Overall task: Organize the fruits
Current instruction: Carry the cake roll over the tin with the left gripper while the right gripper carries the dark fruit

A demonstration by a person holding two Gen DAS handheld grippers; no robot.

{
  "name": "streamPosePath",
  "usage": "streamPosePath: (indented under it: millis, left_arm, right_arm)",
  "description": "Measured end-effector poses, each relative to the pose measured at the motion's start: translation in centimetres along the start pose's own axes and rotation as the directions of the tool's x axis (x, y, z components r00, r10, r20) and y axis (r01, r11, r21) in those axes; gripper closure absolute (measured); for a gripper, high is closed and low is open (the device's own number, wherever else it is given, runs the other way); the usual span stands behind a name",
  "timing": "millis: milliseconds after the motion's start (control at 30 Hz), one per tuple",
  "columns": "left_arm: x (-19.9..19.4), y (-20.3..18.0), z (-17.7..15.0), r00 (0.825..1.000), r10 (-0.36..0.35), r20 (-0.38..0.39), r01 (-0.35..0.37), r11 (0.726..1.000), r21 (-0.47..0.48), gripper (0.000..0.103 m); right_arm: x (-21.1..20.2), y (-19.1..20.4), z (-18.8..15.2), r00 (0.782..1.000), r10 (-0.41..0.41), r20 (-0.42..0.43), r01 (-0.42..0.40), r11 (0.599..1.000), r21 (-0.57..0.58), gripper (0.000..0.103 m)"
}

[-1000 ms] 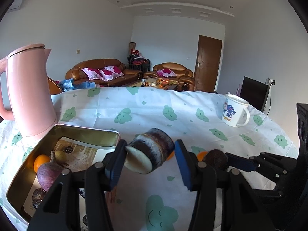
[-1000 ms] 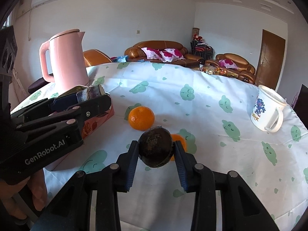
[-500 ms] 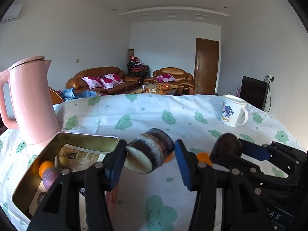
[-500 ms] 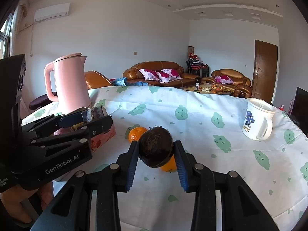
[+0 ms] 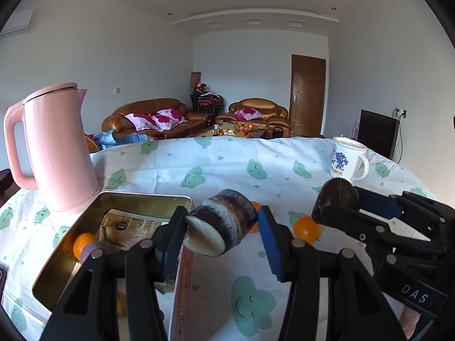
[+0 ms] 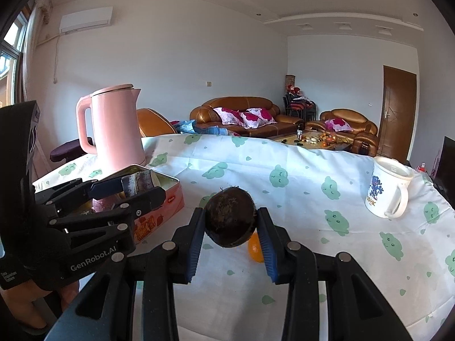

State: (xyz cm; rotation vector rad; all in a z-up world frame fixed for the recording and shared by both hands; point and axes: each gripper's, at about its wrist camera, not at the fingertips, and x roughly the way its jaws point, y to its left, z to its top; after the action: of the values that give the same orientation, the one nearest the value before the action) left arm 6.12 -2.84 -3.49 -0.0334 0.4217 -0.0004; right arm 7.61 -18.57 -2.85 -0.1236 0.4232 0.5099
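My left gripper (image 5: pixel 220 228) is shut on a dark-skinned cut cane piece (image 5: pixel 219 223) with a pale cut face, held just right of the open metal tin (image 5: pixel 145 199). The tin holds an orange (image 5: pixel 82 241), a purple fruit (image 5: pixel 95 250) and a pale fruit. My right gripper (image 6: pixel 231 223) is shut on a dark brown round fruit (image 6: pixel 229 220), lifted above the cloth. The same fruit (image 5: pixel 338 196) shows at the right of the left wrist view. An orange (image 5: pixel 307 228) lies on the cloth below it; in the right wrist view an orange (image 6: pixel 254 247) peeks out under the held fruit.
A tall pink kettle (image 5: pixel 57 147) stands behind the tin at the left. A white printed mug (image 6: pixel 388 186) stands at the right of the table, which has a white cloth with green cloud prints (image 6: pixel 284 176). Sofas and a door lie beyond the far edge.
The right gripper has risen with the dark round fruit, so the oranges now sit lower behind it. The left gripper keeps its hold on the cane piece and has hardly moved.
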Motion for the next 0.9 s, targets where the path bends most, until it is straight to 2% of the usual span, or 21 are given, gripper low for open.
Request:
streamPosePath:
  millis: [733, 900]
  left_arm:
    - [-2.5, 5.9, 0.3, 0.997, 0.083, -0.010, -0.083, 0.996, -0.043, 0.050]
    - [-2.9, 8.0, 0.6, 0.993, 0.121, -0.017, -0.122, 0.991, -0.061, 0.050]
  right_arm:
    - [1.0, 5.0, 3.1, 0.996, 0.087, 0.020, -0.084, 0.992, -0.099, 0.064]
    - [1.3, 5.9, 3.6, 0.994, 0.105, 0.017, -0.102, 0.988, -0.114, 0.064]
